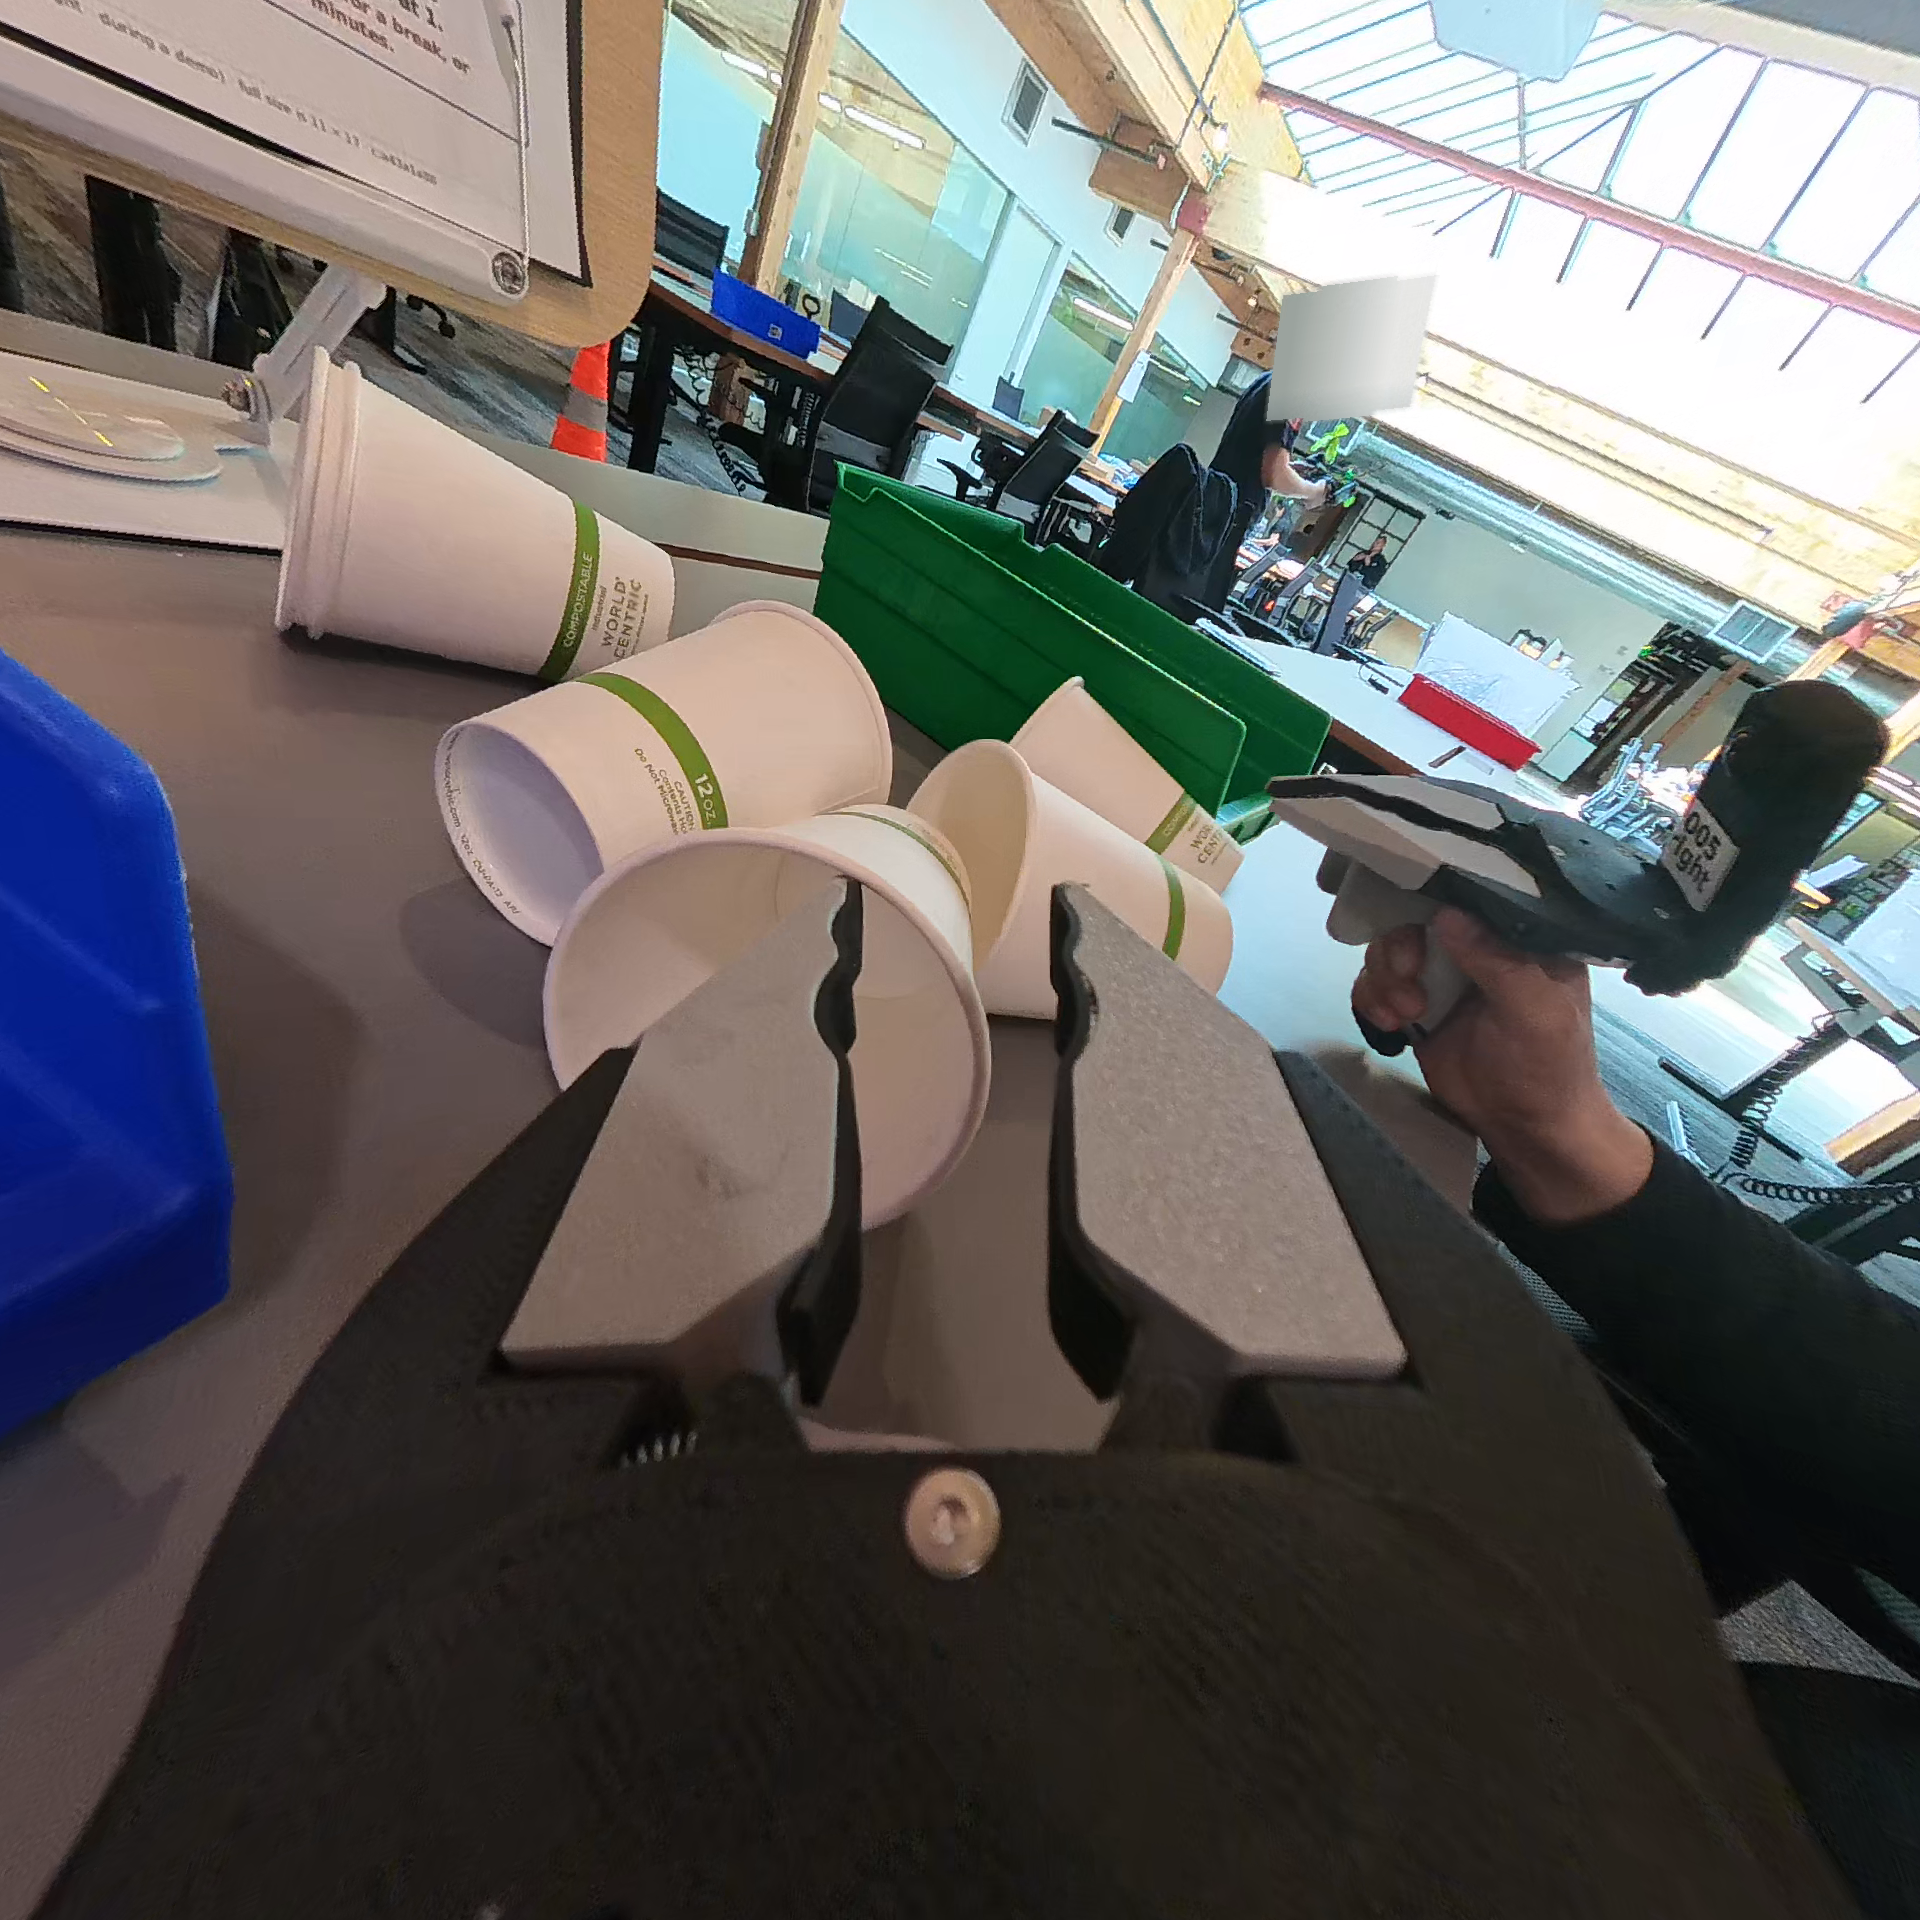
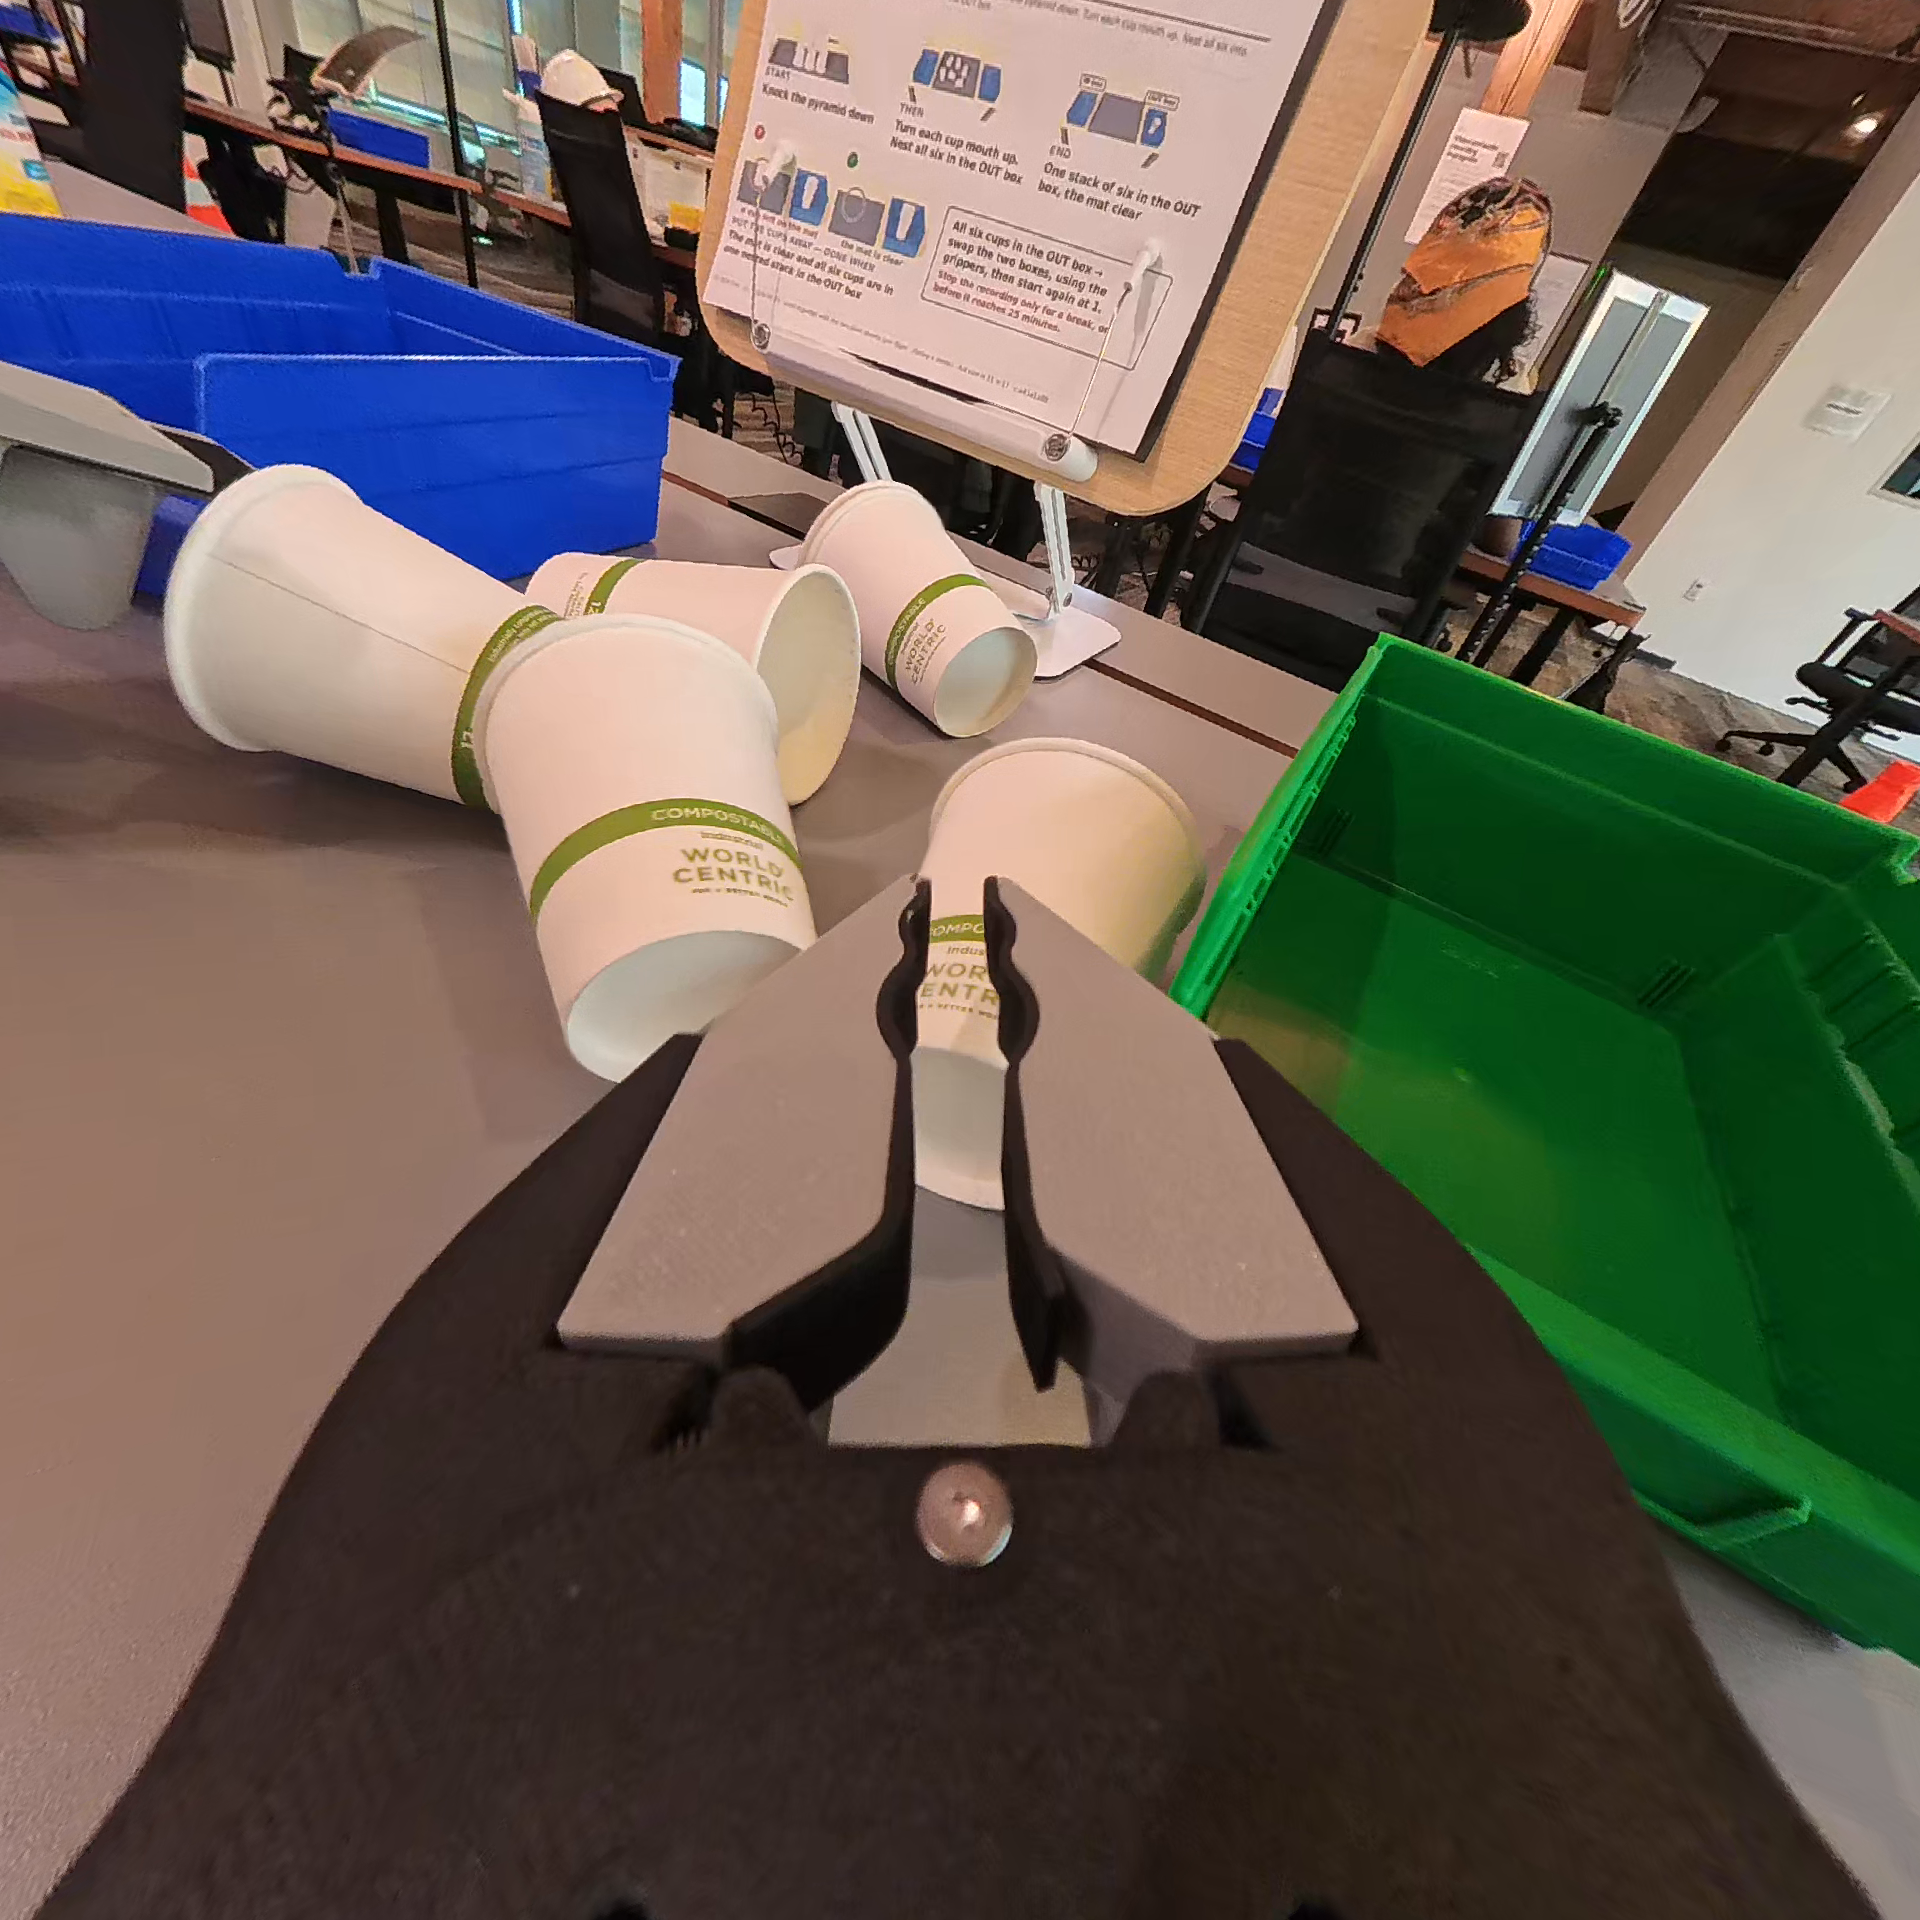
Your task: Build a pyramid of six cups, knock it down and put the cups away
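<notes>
Several white paper cups with green bands lie on their sides on the grey mat [image 1: 312,831]. In the left wrist view my left gripper [image 1: 956,899] is open. Its left finger reaches into the mouth of the nearest cup [image 1: 727,966] and the cup's rim wall stands between the jaws. My right gripper [image 2: 956,885] is shut and empty, just above a lying cup [image 2: 1060,821] next to the green bin [image 2: 1558,1039]. It also shows in the left wrist view [image 1: 1288,795], held by a hand. Other cups [image 2: 644,810] [image 2: 312,634] lie in a loose cluster.
A blue bin [image 2: 416,395] stands at the left of the mat, close to my left gripper [image 2: 83,478]. The green bin is empty, at the right. An instruction board [image 2: 987,208] on a white stand is at the back. Office desks and chairs lie beyond. My hands' fingertips stand some 20 centimeters from each other.
</notes>
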`<act>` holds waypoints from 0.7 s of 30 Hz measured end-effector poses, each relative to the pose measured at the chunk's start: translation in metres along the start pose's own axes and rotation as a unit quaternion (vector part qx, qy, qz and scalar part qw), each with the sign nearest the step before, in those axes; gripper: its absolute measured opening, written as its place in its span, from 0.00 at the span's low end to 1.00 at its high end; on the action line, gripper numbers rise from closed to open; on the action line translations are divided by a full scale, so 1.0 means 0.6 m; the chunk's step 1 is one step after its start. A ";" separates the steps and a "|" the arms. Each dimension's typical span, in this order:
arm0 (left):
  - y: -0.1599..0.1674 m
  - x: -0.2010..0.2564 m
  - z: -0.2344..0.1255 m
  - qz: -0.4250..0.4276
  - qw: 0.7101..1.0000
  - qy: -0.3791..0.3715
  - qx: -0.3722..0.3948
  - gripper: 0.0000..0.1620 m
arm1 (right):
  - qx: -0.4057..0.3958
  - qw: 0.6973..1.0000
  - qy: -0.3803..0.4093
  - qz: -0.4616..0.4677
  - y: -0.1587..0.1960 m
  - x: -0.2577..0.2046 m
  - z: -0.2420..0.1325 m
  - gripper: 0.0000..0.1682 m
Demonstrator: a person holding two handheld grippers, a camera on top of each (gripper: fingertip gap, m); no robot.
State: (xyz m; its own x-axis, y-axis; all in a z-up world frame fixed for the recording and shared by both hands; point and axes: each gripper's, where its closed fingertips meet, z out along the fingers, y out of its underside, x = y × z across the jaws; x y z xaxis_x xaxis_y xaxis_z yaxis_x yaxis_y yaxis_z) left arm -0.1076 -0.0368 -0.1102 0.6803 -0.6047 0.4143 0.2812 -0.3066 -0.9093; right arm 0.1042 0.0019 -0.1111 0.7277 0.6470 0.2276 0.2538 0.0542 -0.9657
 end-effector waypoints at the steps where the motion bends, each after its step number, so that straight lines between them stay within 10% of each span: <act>1: 0.000 0.000 0.000 0.000 1.000 0.000 0.000 0.20 | -0.002 1.000 -0.001 -0.001 0.001 -0.001 0.001 0.04; 21: 0.000 0.000 0.000 -0.001 1.000 0.000 0.000 0.21 | -0.008 1.000 -0.003 -0.010 0.005 -0.004 0.003 0.05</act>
State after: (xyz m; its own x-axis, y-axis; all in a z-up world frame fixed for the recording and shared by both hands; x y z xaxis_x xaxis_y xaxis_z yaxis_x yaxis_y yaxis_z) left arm -0.1078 -0.0368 -0.1102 0.6792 -0.6046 0.4161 0.2827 -0.3077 -0.9085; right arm 0.1019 0.0018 -0.1146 0.7178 0.6512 0.2465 0.2790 0.0553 -0.9587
